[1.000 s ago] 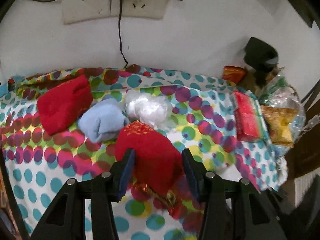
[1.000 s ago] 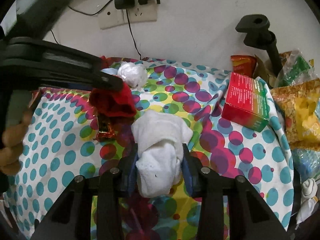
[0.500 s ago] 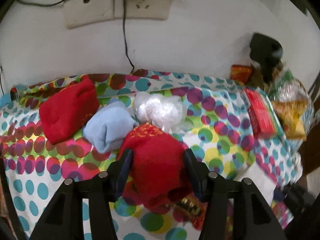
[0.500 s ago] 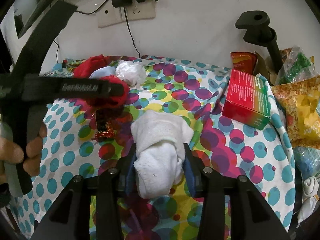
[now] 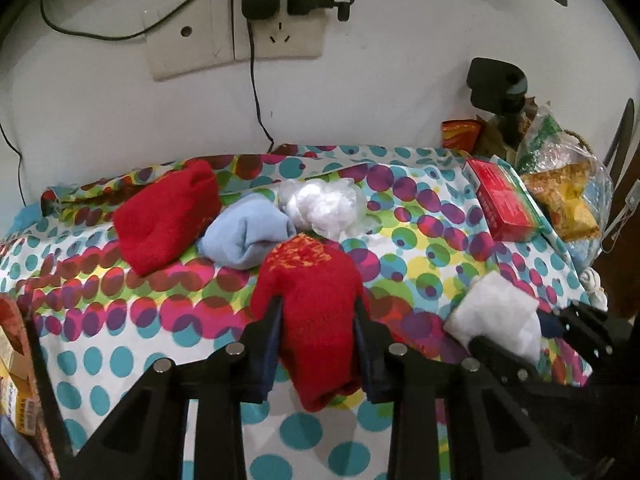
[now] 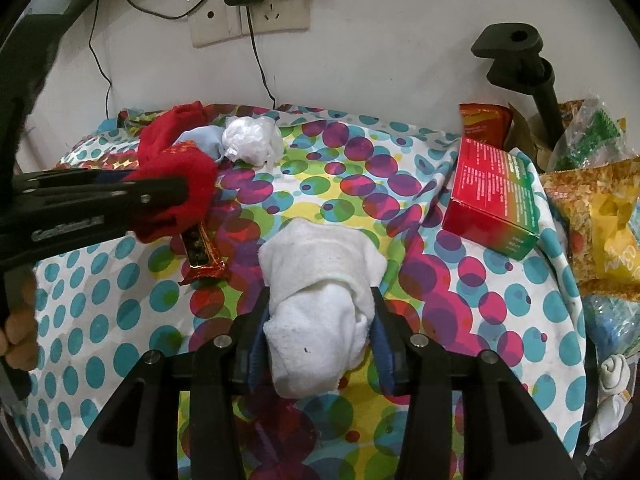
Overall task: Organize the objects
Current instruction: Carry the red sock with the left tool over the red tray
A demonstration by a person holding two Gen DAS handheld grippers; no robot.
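Observation:
My left gripper (image 5: pixel 318 316) is shut on a red sock bundle (image 5: pixel 312 300) with an orange pattern and holds it above the dotted cloth (image 5: pixel 120 320). It also shows in the right wrist view (image 6: pixel 180 196). My right gripper (image 6: pixel 320 312) is shut on a white sock bundle (image 6: pixel 320 288), which also shows at the right of the left wrist view (image 5: pixel 496 320). Near the wall lie another red bundle (image 5: pixel 168 216), a light blue bundle (image 5: pixel 248 236) and a crumpled clear plastic bag (image 5: pixel 324 204), close together.
A red and green box (image 6: pixel 492 196) lies at the right, with snack bags (image 6: pixel 600 232) beyond it. A gold-and-red wrapped bar (image 6: pixel 202 252) lies on the cloth under the left gripper. A black stand (image 6: pixel 528 72) and wall sockets (image 6: pixel 256 20) with cables are behind.
My left gripper has carried the red bundle left and back, toward the group of bundles near the wall. The right gripper has held still with the white bundle.

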